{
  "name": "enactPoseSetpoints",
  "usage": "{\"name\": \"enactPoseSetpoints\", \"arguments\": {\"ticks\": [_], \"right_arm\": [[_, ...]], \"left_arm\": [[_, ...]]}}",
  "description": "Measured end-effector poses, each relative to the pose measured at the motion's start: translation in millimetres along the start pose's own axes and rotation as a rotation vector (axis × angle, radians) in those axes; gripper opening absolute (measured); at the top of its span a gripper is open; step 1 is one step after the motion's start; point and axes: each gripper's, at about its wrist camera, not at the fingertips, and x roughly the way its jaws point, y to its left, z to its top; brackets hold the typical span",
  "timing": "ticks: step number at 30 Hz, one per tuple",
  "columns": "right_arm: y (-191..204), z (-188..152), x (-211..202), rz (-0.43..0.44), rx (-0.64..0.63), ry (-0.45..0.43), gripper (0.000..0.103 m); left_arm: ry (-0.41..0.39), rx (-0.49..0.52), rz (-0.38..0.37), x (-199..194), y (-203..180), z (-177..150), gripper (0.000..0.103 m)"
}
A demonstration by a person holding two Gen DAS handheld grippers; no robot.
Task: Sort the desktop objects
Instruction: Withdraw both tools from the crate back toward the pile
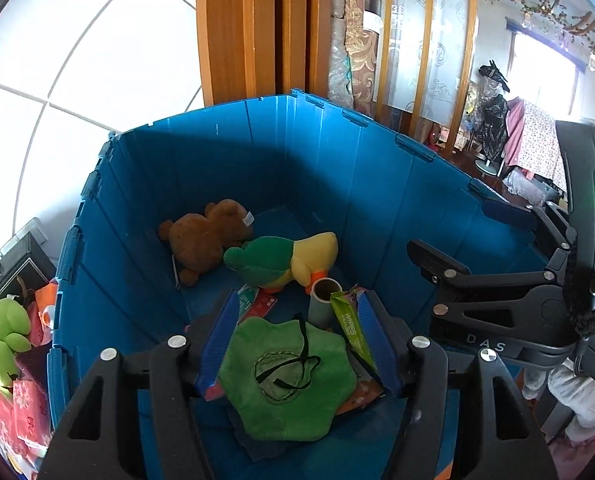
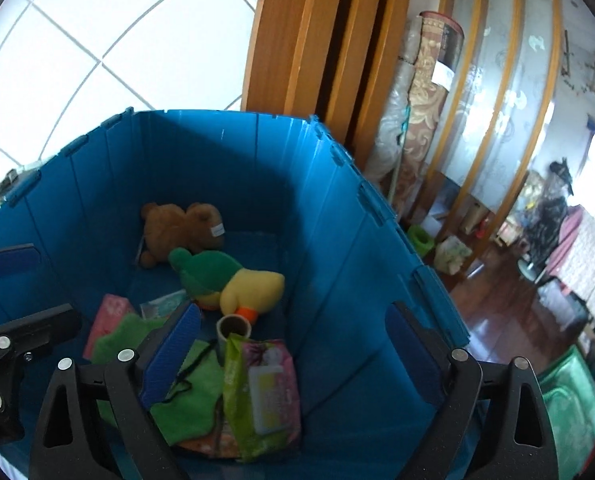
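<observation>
Inside the blue folding crate (image 1: 145,208) lie the sorted things: green cloth (image 1: 289,376) at centre, wipes pack (image 2: 263,388) at three o'clock, plush duck (image 1: 285,260) at twelve. Both left tongs (image 1: 297,344) and right tongs (image 2: 293,356) hang open and empty above them, seemingly after a drop.

a smooth blue plastic crate (image 1: 377,184) held fuzzy cloth toys: a brown bear (image 1: 205,236) and a green-and-yellow duck (image 1: 285,260). a glossy wipes packet (image 2: 265,392) lay beside a matt cardboard tube (image 2: 233,330).

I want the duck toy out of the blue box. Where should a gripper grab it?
Grab the duck across its yellow body from above, I think. It lies on its side in the box, and that plump middle is bare; the bear crowds its green head end.
</observation>
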Motion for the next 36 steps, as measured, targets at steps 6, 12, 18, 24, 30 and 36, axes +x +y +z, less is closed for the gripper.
{"name": "enactPoseSetpoints", "arguments": {"ticks": [6, 12, 18, 24, 30, 36], "right_arm": [[-0.2, -0.7, -2.8, 0.022, -0.001, -0.022, 0.095], [-6.8, -1.0, -5.4, 0.050, 0.036, -0.046, 0.095], [-6.8, -2.4, -9.4, 0.031, 0.050, -0.071, 0.101], [-8.6, -8.2, -18.4, 0.051, 0.101, -0.099, 0.103], [18.1, -4.5, -74.9, 0.144, 0.138, -0.279, 0.103], [99.9, -5.5, -130.8, 0.328, 0.079, -0.434, 0.103]], "left_arm": [[-0.057, -0.035, 0.073, -11.3, 1.4, -4.8, 0.061], [-0.141, -0.116, 0.106, -42.8, 14.3, -16.2, 0.061], [-0.280, -0.191, 0.274, -100.1, 48.1, -39.9, 0.084], [-0.344, -0.295, 0.446, -154.8, 108.0, -90.9, 0.088], [-0.306, -0.452, 0.644, -198.5, 186.4, -175.2, 0.088], [-0.219, -0.593, 0.682, -227.4, 254.0, -264.1, 0.088]]}}
